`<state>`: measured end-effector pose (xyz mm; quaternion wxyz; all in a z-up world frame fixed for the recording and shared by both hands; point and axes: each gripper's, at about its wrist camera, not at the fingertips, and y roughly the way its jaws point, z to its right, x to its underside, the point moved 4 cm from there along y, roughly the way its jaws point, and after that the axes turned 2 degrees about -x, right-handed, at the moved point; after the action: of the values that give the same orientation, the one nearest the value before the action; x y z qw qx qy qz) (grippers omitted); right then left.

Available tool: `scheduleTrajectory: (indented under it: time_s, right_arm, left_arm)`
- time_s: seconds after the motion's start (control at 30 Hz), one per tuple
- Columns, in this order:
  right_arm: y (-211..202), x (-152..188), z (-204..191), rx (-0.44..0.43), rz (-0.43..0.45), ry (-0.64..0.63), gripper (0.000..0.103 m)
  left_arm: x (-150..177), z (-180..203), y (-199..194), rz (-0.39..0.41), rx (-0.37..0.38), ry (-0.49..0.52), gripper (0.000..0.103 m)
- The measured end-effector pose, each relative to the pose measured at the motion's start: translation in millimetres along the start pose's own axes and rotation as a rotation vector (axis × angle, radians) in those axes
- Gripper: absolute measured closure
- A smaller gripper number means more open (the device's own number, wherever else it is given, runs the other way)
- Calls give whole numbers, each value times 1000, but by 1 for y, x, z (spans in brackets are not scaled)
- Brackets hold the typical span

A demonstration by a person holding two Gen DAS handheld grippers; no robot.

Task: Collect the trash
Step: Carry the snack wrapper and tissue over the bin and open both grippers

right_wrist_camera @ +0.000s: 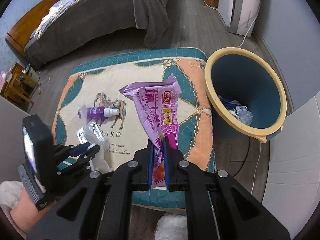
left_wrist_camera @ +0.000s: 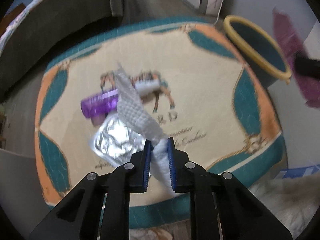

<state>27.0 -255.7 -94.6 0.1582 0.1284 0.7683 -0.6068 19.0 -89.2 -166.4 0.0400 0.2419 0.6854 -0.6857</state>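
My left gripper [left_wrist_camera: 159,143] is shut on a white paper tissue [left_wrist_camera: 136,108] and holds it above the patterned cushion [left_wrist_camera: 200,80]. Under the tissue lie a silver foil blister pack [left_wrist_camera: 115,140] and a purple spray bottle [left_wrist_camera: 100,104]. My right gripper [right_wrist_camera: 158,140] is shut on a purple snack wrapper [right_wrist_camera: 158,104] that hangs over the cushion's right side [right_wrist_camera: 192,140]. The blue bin with a yellow rim [right_wrist_camera: 246,92] stands on the floor right of the cushion, with trash inside. The left gripper [right_wrist_camera: 88,147] also shows in the right wrist view.
A bed with a grey blanket [right_wrist_camera: 100,20] stands behind the cushion. A white appliance [right_wrist_camera: 240,6] with a cord stands at the back right. A small wooden stand [right_wrist_camera: 18,84] is at the left. Grey wood floor surrounds the cushion.
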Motion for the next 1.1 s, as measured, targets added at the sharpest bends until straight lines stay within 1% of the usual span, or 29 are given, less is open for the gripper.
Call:
scheduleTrajectory:
  time_s: [0.07, 0.13, 0.2, 0.27, 0.37, 0.5, 0.67, 0.7, 0.77, 1.0, 1.1]
  right_arm:
    - [-5, -6, 6, -2, 20, 13, 95]
    - [-9, -12, 14, -9, 34, 33, 95]
    - [-12, -20, 25, 6, 50, 43, 95]
    - [-15, -28, 38, 7, 64, 72, 95]
    - [-18, -39, 59, 1, 87, 125, 95]
    - [-20, -51, 88, 8, 112, 181, 95]
    - [-9, -53, 130, 10, 93, 290, 95]
    - [-6, -52, 133, 8, 90, 302, 95]
    - [-2, -54, 140, 10, 83, 312, 95]
    - [9, -58, 161, 50, 68, 318, 95]
    - [9, -61, 170, 70, 84, 325, 95]
  left_arm:
    - [-10, 2, -11, 44, 13, 9, 86]
    - [-20, 10, -24, 93, 20, 48, 86]
    - [-36, 20, -41, 146, 24, 96, 86]
    - [-49, 27, -55, 187, 43, 116, 86]
    - [-61, 42, -68, 214, 63, 128, 86]
    - [-80, 63, -77, 242, 101, 149, 86]
    - [-99, 90, -80, 272, 144, 194, 86]
    - [-103, 96, -80, 276, 157, 203, 86]
    - [-108, 105, -77, 279, 173, 217, 86]
    - [-126, 137, -57, 255, 187, 271, 86]
    - [-131, 146, -47, 251, 186, 293, 86]
